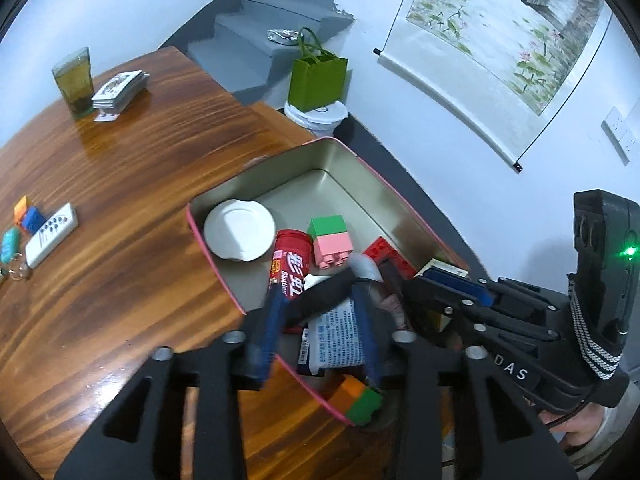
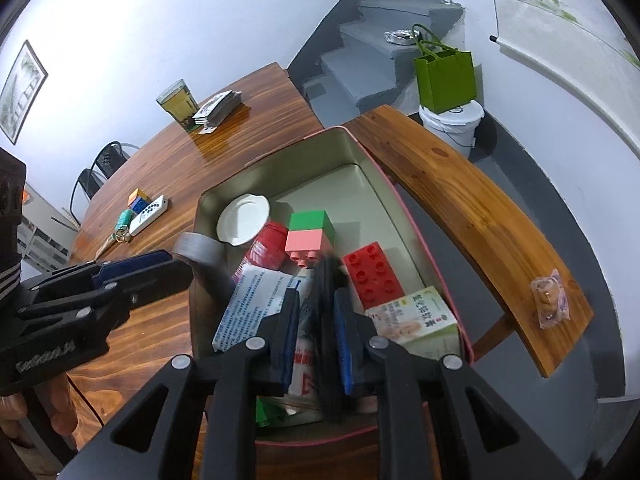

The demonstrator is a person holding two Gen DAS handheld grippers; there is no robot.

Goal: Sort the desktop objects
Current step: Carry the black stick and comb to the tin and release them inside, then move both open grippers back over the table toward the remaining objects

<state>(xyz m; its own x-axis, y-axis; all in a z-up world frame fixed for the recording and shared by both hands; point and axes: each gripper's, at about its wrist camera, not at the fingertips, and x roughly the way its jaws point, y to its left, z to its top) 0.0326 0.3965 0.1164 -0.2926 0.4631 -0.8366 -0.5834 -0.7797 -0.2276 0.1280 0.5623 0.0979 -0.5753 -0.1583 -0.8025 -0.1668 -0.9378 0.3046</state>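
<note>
A pink-rimmed metal tin (image 1: 336,144) (image 2: 340,132) holds a white lid (image 1: 240,230), a red candy can (image 1: 290,268), a green-and-pink brick (image 2: 308,232), a red brick (image 2: 374,276) and a white-and-blue packet (image 2: 256,300). My left gripper (image 1: 320,300) (image 2: 172,266) hangs open over the tin's left wall. A grey tape roll (image 2: 198,248) leans there at its tips. My right gripper (image 2: 318,296) (image 1: 390,280) points down into the tin. A blurred black object (image 2: 328,340) stands between its pads, with a gap on one side.
A remote (image 1: 52,236), small bricks (image 1: 26,214), a teal key fob (image 1: 10,244), a glass of tea (image 1: 74,80) and cards (image 1: 118,88) lie on the wooden table. A bench (image 2: 480,216) with a snack packet (image 2: 550,300) stands beside the tin.
</note>
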